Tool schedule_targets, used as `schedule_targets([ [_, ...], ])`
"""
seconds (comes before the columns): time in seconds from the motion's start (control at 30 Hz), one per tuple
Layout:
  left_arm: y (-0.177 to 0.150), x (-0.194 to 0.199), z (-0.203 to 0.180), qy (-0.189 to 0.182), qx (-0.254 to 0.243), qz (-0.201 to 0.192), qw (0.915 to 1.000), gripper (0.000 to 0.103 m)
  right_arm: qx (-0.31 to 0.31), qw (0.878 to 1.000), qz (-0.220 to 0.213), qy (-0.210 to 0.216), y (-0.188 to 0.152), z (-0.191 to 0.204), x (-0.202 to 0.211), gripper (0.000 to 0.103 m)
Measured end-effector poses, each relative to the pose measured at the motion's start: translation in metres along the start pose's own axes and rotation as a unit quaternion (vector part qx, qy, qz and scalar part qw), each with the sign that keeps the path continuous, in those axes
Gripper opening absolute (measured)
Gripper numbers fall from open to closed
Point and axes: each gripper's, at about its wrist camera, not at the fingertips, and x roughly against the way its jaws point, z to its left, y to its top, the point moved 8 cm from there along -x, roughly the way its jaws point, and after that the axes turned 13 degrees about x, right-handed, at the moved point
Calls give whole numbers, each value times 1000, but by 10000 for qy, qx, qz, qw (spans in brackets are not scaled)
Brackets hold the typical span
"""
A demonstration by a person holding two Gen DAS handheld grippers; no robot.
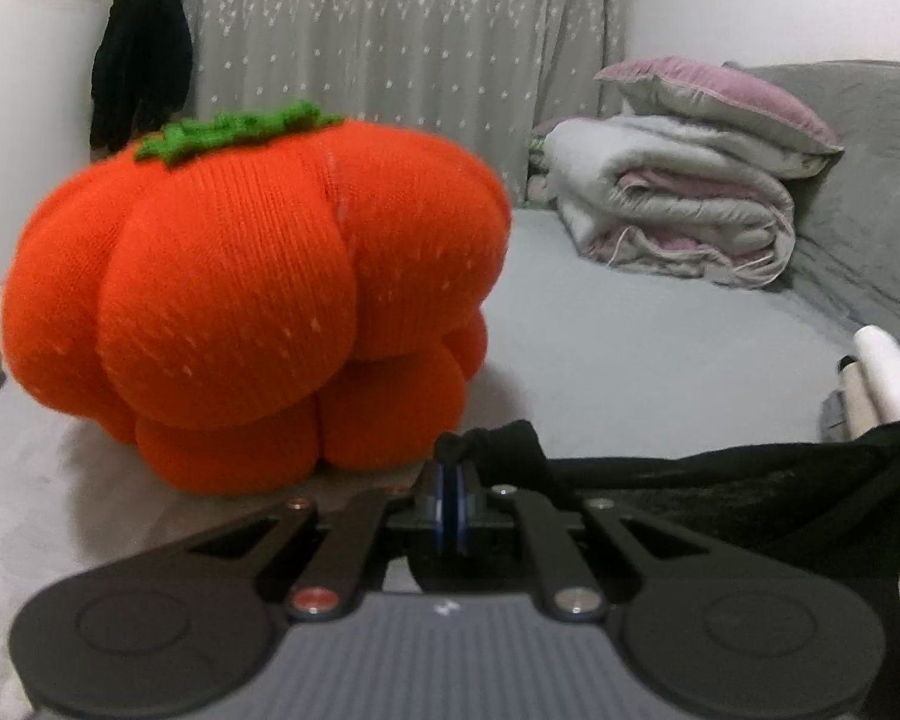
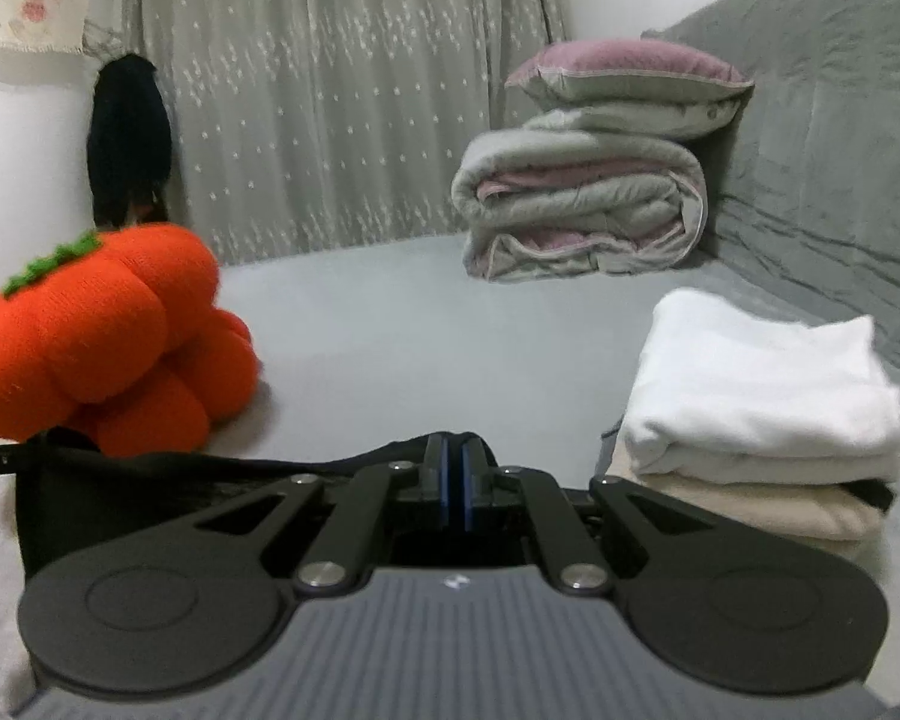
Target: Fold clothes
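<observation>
Grippers, left (image 1: 450,468) and right (image 2: 455,450), clamped on black garment (image 1: 720,480); folded stack (image 2: 762,396) whole only from right.

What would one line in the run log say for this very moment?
step: folding | left gripper: shut on black garment | right gripper: shut on black garment | garment: stretched between both | folded stack: right of it

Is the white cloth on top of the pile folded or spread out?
Folded. The white cloth lies in neat stacked layers on a cream piece, with rounded fold edges at the front.
</observation>
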Motion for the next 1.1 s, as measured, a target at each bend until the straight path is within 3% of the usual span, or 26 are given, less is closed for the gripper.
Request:
schedule_targets([
  [0.2, -17, -32, 4, 164, 15, 110, 9998, 4, 141, 9995, 288, -14, -17, 3, -36, 6],
  [0.37, -26, -36, 7, 254, 105, 163, 9995, 7, 172, 9986, 505, 51, -26, 5, -47, 8],
  [0.43, -27, -32, 5, 223, 169, 235, 9993, 12, 169, 9981, 588, 105, -27, 7, -45, 13],
  [0.6, -30, -11, 2, 277, 144, 212, 9993, 31, 41, 9971, 720, 248, -25, 3, -34, 13],
  [0.77, -29, 10, -6, 209, 295, 277, 9990, 42, 23, 9962, 820, 298, -23, 0, -14, 14],
  [0.93, -33, 33, -18, 145, 294, 358, 9988, 45, -47, 9953, 905, 330, -25, -4, 8, 16],
  [1.03, -42, 52, -23, 46, 317, 455, 9985, 48, -36, 9956, 865, 351, -28, -2, 28, 36],
  [1.1, -49, 64, -25, -7, 295, 507, 9983, 49, 30, 9956, 855, 375, -30, 1, 39, 36],
])
